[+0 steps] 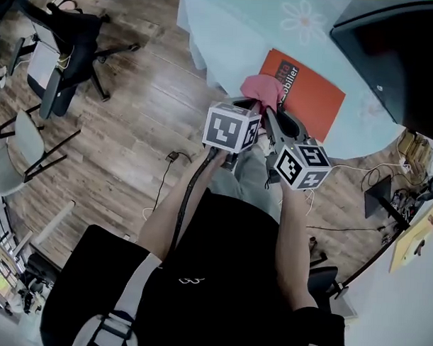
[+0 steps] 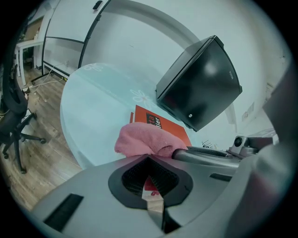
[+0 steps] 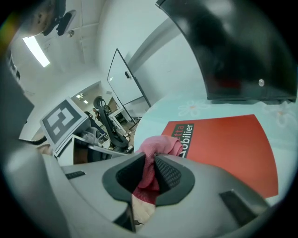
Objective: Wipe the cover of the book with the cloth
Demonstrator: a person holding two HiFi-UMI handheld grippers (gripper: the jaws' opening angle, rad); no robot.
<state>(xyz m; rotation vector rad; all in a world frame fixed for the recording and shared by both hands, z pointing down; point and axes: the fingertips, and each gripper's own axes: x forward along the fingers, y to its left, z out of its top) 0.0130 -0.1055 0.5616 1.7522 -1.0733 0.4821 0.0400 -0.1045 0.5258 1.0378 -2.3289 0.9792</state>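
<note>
1. Head view, looking steeply down: a person's two forearms reach toward a pale blue surface (image 1: 229,27) at the top of the frame. An orange-red book (image 1: 311,94) lies flat on it, upper right of centre.
2. A bunched pink cloth (image 1: 262,87) sits at the book's left edge, where both tools meet. Whether it presses on the cover cannot be told.
3. Right gripper view: the right tool (image 3: 150,162) is clamped on the cloth, a pink fold pinched between its ribbed pads. Only this view shows the cover broadly, with white lettering on a dark strip.
4. Left gripper view: the left tool (image 2: 150,160) is closed to a narrow slit with a sliver of pink between the pads (the rest of the cloth is heaped just past its tips).
5. Only the head view shows the wooden floor (image 1: 133,130) and office chairs (image 1: 69,29) at upper left.
6. A large black object (image 1: 391,54) stands beyond the book, upper right.
</note>
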